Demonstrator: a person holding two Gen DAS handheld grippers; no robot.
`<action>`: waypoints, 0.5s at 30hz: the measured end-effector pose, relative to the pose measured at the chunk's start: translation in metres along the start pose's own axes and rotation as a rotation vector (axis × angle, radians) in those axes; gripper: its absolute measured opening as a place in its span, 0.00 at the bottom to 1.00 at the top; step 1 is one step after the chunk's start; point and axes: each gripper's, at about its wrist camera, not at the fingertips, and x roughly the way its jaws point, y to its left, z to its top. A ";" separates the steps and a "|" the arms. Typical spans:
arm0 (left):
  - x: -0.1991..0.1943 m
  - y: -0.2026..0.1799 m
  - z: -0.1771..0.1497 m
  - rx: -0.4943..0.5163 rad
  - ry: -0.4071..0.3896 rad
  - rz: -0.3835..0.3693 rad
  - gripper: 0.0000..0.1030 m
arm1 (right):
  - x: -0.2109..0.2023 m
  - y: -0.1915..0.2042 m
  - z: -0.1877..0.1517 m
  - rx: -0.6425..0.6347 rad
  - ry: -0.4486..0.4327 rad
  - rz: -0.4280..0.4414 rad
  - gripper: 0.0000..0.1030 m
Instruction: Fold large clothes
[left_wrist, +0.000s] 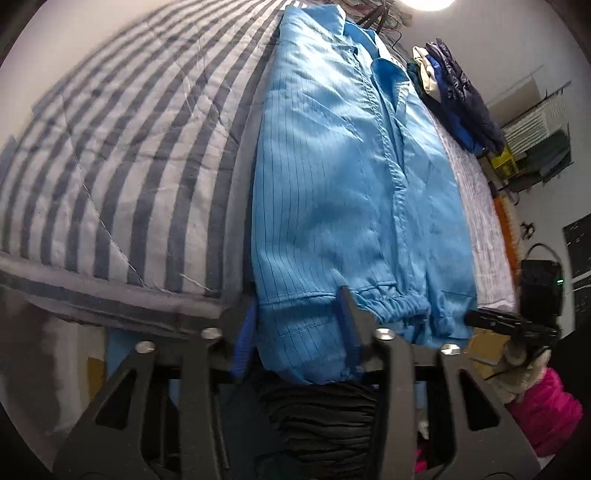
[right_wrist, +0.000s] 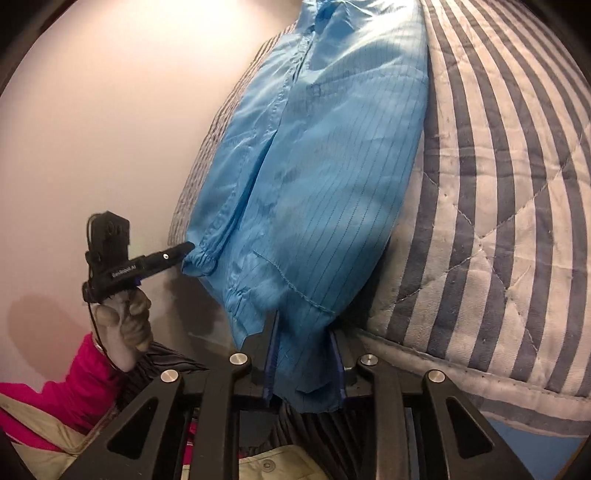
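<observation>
blue jacket (left_wrist: 354, 177) is laid lengthwise on the striped quilt (left_wrist: 122, 155), long axis running away from both grippers | hem hangs over the bed's near edge | left gripper (left_wrist: 299, 328) and right gripper (right_wrist: 304, 362) are each clamped on hem corners

Bedroom, domestic. Bed (left_wrist: 491, 236) covered with striped quilt (left_wrist: 110, 155); heap of clothes (left_wrist: 450, 92) at its far end; plain walls; ceiling lamp (left_wrist: 424, 3) lit; window air-conditioner (left_wrist: 532, 125) at the wall; black bag (left_wrist: 541, 280) on floor beside the bed.
</observation>
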 end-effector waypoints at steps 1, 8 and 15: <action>0.001 0.000 0.000 -0.008 0.007 -0.009 0.27 | -0.001 -0.001 0.000 0.002 -0.001 0.006 0.20; -0.008 -0.006 0.002 0.012 0.010 -0.039 0.04 | -0.019 0.004 0.003 -0.001 -0.054 0.063 0.01; -0.003 -0.007 0.006 0.027 0.048 -0.060 0.21 | -0.004 0.004 0.004 0.004 -0.020 0.055 0.30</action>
